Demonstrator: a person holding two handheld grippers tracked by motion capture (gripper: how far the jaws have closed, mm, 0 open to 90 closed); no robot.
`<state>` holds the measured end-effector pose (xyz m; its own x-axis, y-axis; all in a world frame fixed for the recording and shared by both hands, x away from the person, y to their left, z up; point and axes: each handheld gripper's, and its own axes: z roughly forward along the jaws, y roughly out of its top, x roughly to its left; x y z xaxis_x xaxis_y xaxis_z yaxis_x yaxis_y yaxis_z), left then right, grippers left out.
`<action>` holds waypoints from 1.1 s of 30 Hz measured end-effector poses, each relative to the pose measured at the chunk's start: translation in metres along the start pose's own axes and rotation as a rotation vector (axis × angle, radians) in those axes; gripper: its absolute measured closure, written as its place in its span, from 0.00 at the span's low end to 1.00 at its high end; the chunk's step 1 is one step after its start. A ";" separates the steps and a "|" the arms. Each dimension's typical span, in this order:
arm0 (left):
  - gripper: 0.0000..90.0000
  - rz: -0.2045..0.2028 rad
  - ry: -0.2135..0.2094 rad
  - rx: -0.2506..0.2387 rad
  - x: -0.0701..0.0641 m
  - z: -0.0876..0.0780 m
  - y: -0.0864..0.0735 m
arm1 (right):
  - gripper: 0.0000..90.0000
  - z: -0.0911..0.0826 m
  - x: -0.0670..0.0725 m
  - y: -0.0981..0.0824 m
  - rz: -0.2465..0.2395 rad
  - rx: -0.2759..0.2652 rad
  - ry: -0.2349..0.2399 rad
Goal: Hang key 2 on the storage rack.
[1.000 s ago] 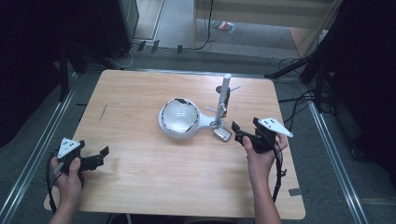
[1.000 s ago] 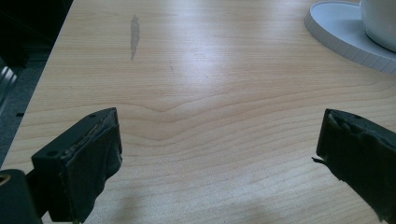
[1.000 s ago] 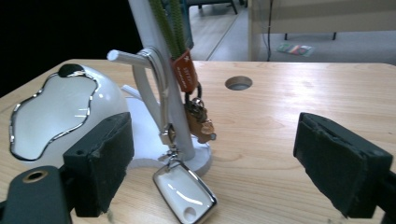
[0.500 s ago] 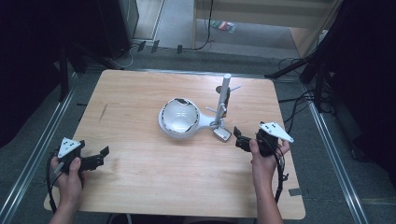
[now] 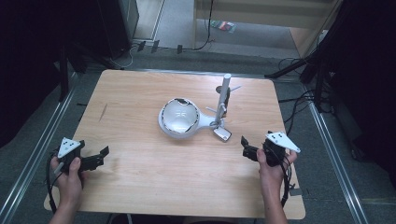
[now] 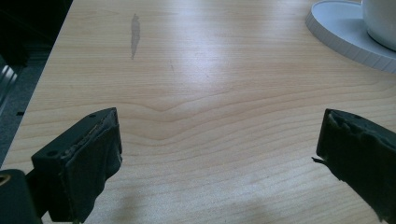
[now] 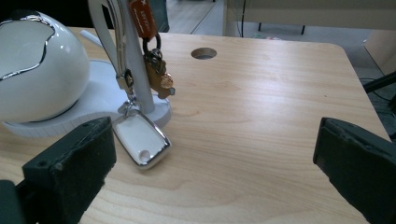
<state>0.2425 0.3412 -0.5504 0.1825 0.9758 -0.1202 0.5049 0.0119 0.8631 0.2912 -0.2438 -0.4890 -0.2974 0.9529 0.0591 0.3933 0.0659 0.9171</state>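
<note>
Tabletop: key tag [image 7: 141,139] near right hand-held gripper [image 7: 210,154]

White stand [image 5: 187,120] mid-table [image 5: 140,93], right gripper [image 5: 246,148] near it, jaws open

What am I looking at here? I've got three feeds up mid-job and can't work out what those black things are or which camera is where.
No robot arm here: a person holds a hand tool with two black jaws, a pair of tongs, in each hand. The top picture comes from a fixed camera above the wooden table. It shows the left tongs and the right tongs, both open and holding nothing.

The other two pictures come from cameras riding on the tongs, looking out between their jaws.

On the table stands a white stand with a round dish on its base. A keyring hangs on the post, and a white tag with a silver rim rests on the wood beside the base, just ahead of the right tongs.
</note>
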 end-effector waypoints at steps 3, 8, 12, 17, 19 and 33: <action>0.01 -0.003 0.000 -0.001 0.000 0.000 0.000 | 0.00 -0.006 -0.005 -0.006 0.002 0.003 -0.011; 0.01 -0.001 0.002 -0.002 0.000 0.000 0.000 | 0.00 -0.016 -0.014 -0.014 0.008 0.014 -0.026; 0.01 0.000 0.002 -0.001 0.000 0.000 0.000 | 0.00 -0.025 -0.020 -0.020 0.005 0.021 -0.040; 0.01 0.001 0.003 -0.001 0.000 0.000 0.000 | 0.00 -0.033 -0.029 -0.029 0.010 0.033 -0.056; 0.01 0.001 0.003 -0.001 0.000 0.000 0.000 | 0.00 -0.037 -0.034 -0.032 0.020 0.033 -0.062; 0.01 0.000 0.004 -0.001 0.000 0.000 0.000 | 0.01 -0.069 -0.054 -0.052 0.040 0.004 -0.139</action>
<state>0.2423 0.3408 -0.5504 0.1791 0.9767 -0.1181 0.5037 0.0121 0.8638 0.2270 -0.3189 -0.5125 -0.1584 0.9866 0.0404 0.4063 0.0278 0.9133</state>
